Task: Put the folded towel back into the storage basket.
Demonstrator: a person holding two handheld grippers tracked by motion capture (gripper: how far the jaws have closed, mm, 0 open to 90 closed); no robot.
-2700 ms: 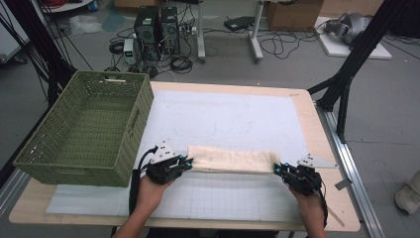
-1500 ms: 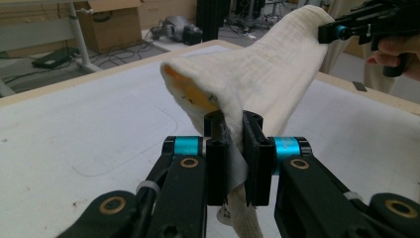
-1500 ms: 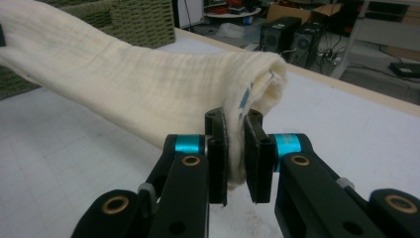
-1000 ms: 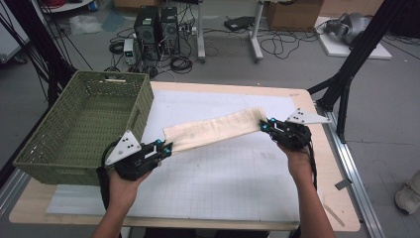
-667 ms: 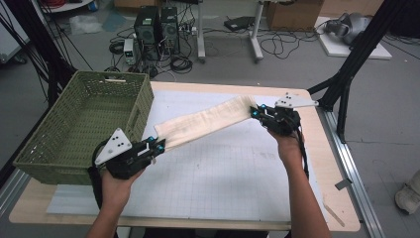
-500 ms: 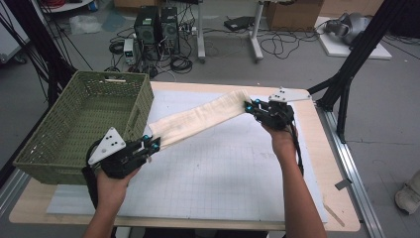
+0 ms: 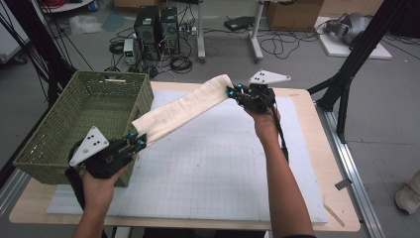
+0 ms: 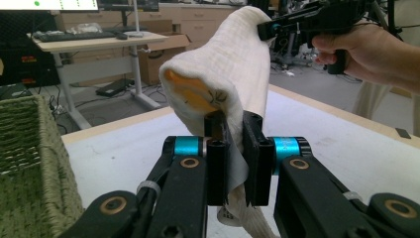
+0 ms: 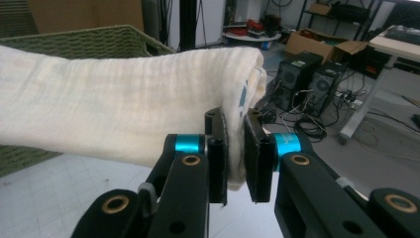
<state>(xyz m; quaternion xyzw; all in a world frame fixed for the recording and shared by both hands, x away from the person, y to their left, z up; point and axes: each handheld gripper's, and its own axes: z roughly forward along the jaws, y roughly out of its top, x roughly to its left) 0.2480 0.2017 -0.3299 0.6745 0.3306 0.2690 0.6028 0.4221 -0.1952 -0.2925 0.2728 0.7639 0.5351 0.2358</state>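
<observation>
Cloth [image 7: 181, 109] hung stretched in the air, left gripper [image 7: 134, 144] clamped on its near end beside the green basket [image 7: 59, 130], right gripper [image 7: 232, 91] pinching the far end.

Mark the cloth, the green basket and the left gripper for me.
cloth [image 7: 181, 106], high view, middle of the folded strip stretched between the grippers.
green basket [image 7: 79, 116], high view, bare woven floor inside.
left gripper [image 7: 140, 140], high view, jaw tips clamped on the cloth's near end.
</observation>
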